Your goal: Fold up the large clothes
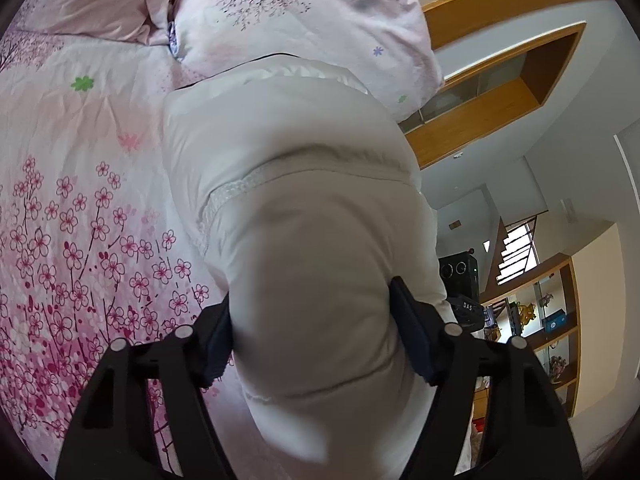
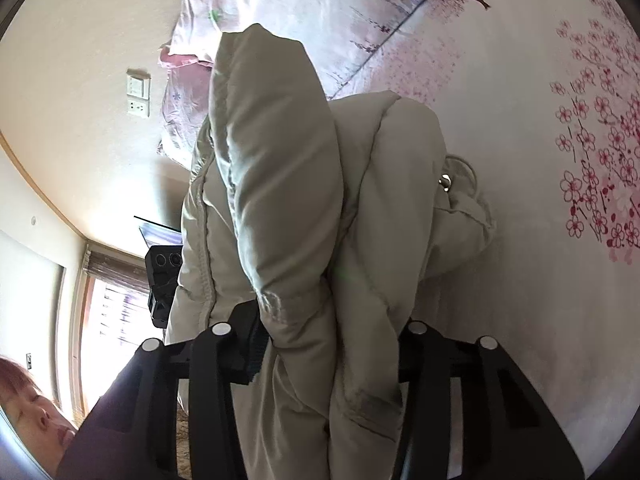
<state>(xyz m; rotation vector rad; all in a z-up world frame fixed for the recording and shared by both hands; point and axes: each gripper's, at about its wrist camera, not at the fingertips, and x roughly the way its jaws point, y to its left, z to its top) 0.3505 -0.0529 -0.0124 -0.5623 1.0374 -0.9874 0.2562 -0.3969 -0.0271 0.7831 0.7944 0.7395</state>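
A bulky cream padded jacket (image 1: 288,208) is held up over the bed between both grippers. My left gripper (image 1: 312,332) is shut on a thick fold of the jacket, which fills the gap between its fingers. My right gripper (image 2: 332,344) is shut on another bunched part of the same jacket (image 2: 280,168), with padded folds rising in front of the camera. A metal snap (image 2: 445,181) shows on a flap at the jacket's right side. The rest of the jacket is hidden behind these folds.
The bed has a pink cherry-blossom cover (image 1: 80,240) and pillows (image 1: 312,12) at its head. Wooden shelves (image 1: 548,320) and a wall niche (image 1: 500,96) stand beside the bed. A window (image 2: 112,312) and the person's face (image 2: 32,412) show at lower left.
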